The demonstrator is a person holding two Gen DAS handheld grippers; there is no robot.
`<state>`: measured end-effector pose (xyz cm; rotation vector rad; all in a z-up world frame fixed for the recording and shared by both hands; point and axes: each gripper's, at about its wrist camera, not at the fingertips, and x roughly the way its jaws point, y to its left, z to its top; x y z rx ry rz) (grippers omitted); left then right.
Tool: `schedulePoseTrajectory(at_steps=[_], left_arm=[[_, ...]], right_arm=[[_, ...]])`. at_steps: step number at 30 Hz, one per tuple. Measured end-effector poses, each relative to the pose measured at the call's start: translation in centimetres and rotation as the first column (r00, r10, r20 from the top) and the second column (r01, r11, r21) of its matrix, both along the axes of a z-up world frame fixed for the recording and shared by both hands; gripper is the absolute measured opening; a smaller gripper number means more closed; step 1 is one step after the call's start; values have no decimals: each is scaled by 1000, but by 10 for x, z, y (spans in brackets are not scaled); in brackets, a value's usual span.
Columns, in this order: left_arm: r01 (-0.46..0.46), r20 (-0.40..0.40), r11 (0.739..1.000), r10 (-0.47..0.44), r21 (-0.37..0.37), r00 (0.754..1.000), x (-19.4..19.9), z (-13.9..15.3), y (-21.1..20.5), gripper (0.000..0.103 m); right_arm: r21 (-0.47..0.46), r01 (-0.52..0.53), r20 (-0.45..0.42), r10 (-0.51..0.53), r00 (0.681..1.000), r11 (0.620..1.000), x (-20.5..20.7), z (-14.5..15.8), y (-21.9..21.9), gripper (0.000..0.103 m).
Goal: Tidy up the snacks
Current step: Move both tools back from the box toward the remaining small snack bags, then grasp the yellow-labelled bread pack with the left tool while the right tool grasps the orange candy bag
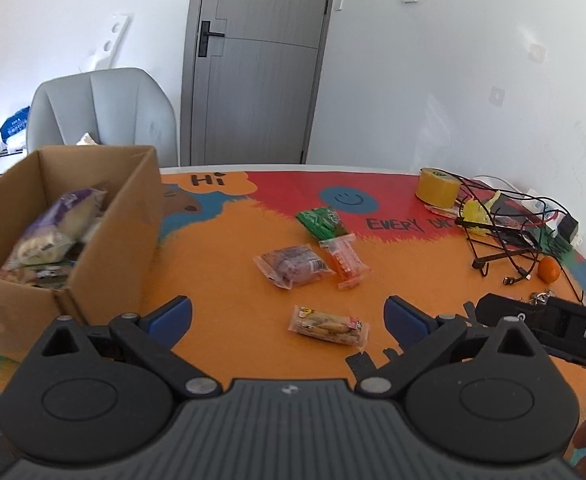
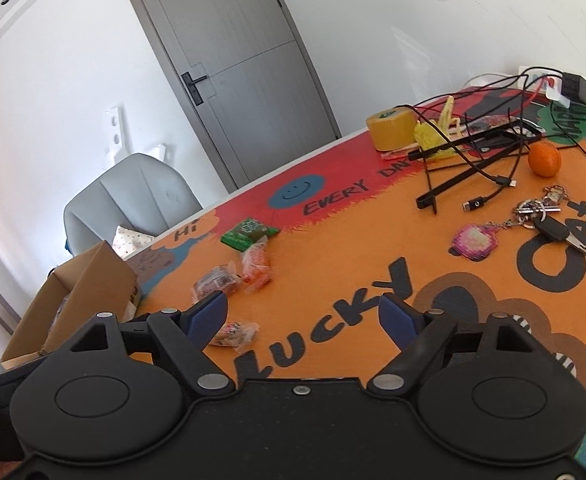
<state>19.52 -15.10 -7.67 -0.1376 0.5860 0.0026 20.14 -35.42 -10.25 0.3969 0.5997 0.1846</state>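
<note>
We find both claws wide apart and empty: the left claw hangs just above the nearest snack packet, and the right claw hangs over bare table with the same packet beside its left pad. No earlier picture is supplied, so we report state only.

Taking the cardboard box as landmark: it already holds several wrapped snacks. Four packets lie loose on the table to its right — the nearest one closest to us, a purple-brown packet and an orange packet touching each other beyond it, and a green packet farthest back.

In our judgement the step in hand is picking up the nearest packet. We recommend lowering the left claw square over its middle, pinching across the short side, then lifting clear of the box's wall before release.

Open table separates packet and box — the path is free. The cables, keys and orange lie well right of the box, clear of that path.
</note>
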Motion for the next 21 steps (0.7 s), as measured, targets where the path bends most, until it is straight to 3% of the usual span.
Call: schedulePoseTrajectory(at_steps=[15, 21], left_arm=[[32, -92, 998, -27, 45, 995, 44, -33, -21, 100], [31, -118, 998, -25, 51, 993, 56, -44, -23, 94]], right_arm=[[1, 0, -58, 0, 998, 1000, 30, -23, -13, 80], [-1, -17, -68, 17, 998, 1000, 43, -25, -12, 80]])
